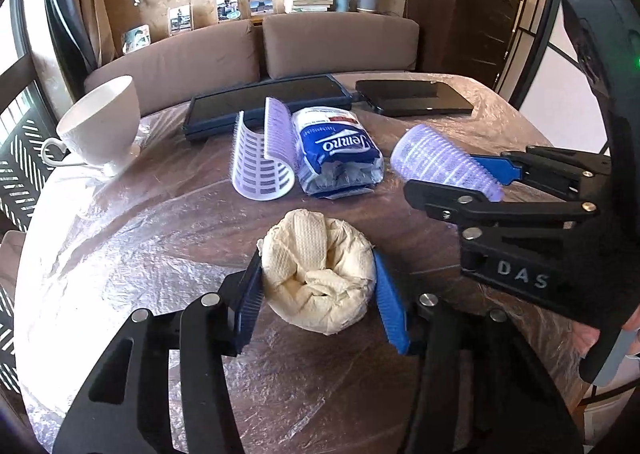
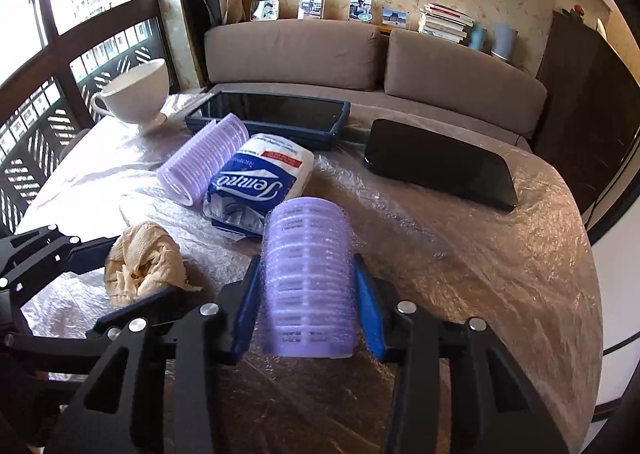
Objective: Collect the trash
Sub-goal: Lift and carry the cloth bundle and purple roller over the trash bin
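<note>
Left tool (image 1: 318, 294), blue pads pressed on either side of a crumpled cream paper towel (image 1: 320, 274) resting on the film-covered table (image 1: 140, 254); wad roughly round, no clear long axis, open folds facing up. Right tool (image 2: 308, 290), pads clamped on the flanks of a purple hair roller (image 2: 308, 274); cylinder's long axis in line with the fingers, far end pointing away toward the middle of the table, near open end toward the camera. Seen from the left wrist, same roller tilted, far end up and left. Just beyond: blue-and-white tissue pack (image 1: 340, 150), long axis running away from the tools, torn end nearest; beside it a split purple roller (image 1: 264, 158), opened out. Farther back: white cup (image 1: 100, 122), tablet in a dark case (image 1: 264, 98), black flat device (image 1: 412, 96).
</note>
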